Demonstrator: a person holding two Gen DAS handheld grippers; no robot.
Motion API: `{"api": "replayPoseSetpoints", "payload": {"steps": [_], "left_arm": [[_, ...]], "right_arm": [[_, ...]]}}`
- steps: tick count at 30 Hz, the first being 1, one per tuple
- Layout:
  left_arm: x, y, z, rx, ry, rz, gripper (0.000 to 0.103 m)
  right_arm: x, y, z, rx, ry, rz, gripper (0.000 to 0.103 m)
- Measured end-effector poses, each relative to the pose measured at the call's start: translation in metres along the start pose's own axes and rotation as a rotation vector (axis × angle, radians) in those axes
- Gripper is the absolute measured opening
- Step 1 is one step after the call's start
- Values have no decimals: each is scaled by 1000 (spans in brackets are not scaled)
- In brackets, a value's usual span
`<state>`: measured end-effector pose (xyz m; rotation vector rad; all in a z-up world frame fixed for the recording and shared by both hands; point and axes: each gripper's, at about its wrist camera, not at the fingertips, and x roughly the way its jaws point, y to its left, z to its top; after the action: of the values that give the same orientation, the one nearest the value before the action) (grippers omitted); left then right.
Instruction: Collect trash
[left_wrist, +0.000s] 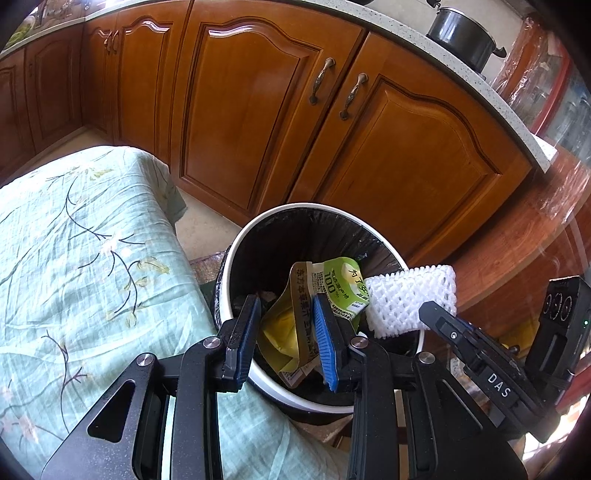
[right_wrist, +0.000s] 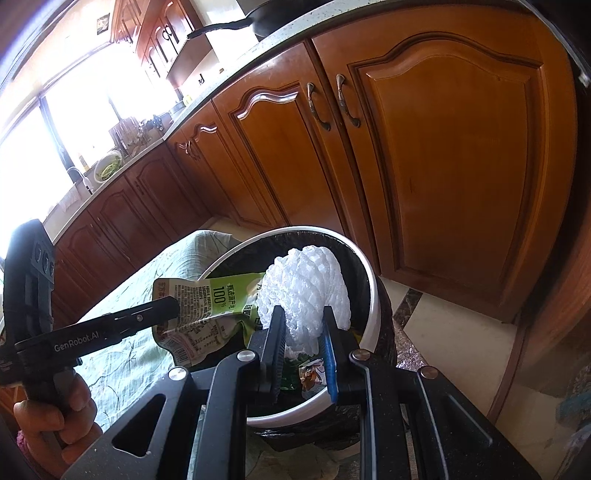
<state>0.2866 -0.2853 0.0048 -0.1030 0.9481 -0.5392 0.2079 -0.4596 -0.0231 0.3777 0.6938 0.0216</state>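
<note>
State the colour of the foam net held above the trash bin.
White; the foam net shows best in the right wrist view.

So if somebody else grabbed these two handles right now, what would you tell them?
Left tool: jaws apart, the green pouch leaning on one finger over the bin; whether it is still pinched is unclear.
Right tool: shut on the foam net, held above the bin.
Done: both pieces carried to the bin; other trash already lies inside.
Left: let both fall in. I cannot see more trash on the tablecloth from here.
</note>
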Motion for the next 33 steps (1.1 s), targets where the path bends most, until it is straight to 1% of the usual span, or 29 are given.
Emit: {"api": "replayPoseSetpoints", "payload": {"steps": [7,8,10,11,12,13,14,18,22,26,29,33], "left_arm": [[3,-1,0,4,10,9,28],[3,-1,0,5,13,10,28],[4,-1,0,1,20,7,29],[5,-1,0,-2,25,3,29],[5,0,0,-5,29,1,29],[5,1,0,-8,29,1,31],[4,1,0,-9,29,2,34],[-5,4,-1,-9,13,8,42],[-12,8,-3,-21,4,7,45],[-21,12,-8,-23,-4,7,47],[-30,16,-14,-24,-15,12,53],[-43,24,-24,-35,-28,20,60]], "right_arm": [[5,7,1,-26,18,-16,19],[6,9,2,-31,22,-18,23],[7,8,2,-31,30,-10,27],[7,8,2,-24,31,-5,43],[7,6,2,-20,27,-2,56],[6,6,1,-17,21,1,58],[5,5,1,-14,19,4,58],[1,8,-2,-9,12,10,58],[-5,12,-4,-6,-5,22,59],[-15,18,-7,-11,-32,39,71],[-23,24,-11,-15,-55,49,79],[-33,32,-19,-1,-73,66,85]]}}
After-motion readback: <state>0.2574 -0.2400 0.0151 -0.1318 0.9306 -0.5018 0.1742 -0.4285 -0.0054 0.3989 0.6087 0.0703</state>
